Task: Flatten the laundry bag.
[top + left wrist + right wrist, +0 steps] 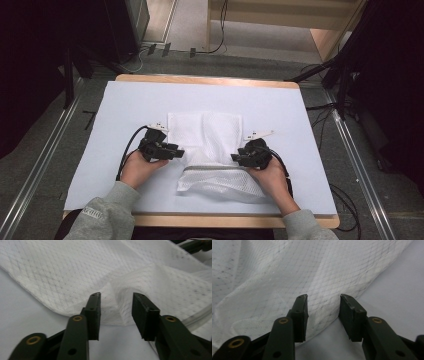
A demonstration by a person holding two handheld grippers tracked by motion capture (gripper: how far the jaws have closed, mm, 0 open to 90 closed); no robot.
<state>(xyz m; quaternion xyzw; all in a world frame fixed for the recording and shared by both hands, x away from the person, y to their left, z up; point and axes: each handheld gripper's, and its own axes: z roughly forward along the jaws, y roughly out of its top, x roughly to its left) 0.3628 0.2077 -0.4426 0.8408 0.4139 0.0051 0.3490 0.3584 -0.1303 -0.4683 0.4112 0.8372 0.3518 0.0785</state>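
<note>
A white mesh cloth [210, 150], partly folded, lies in the middle of the light table cover [125, 105]. My left gripper [181, 152] is at the cloth's left edge and my right gripper [234, 158] at its right edge, both pointing inward. In the left gripper view the left gripper [116, 300] is open, with a raised fold of the mesh cloth [130, 280] lying between its jaws. In the right gripper view the right gripper [323, 300] is open too, and the edge of the mesh cloth [287, 272] runs between its jaws.
The table's wooden edge [210, 220] runs along the front. Black stands and cables [345, 90] are on the floor to the right, and dark equipment [65, 45] stands to the left. The other gripper [197, 245] shows at the top right of the left gripper view.
</note>
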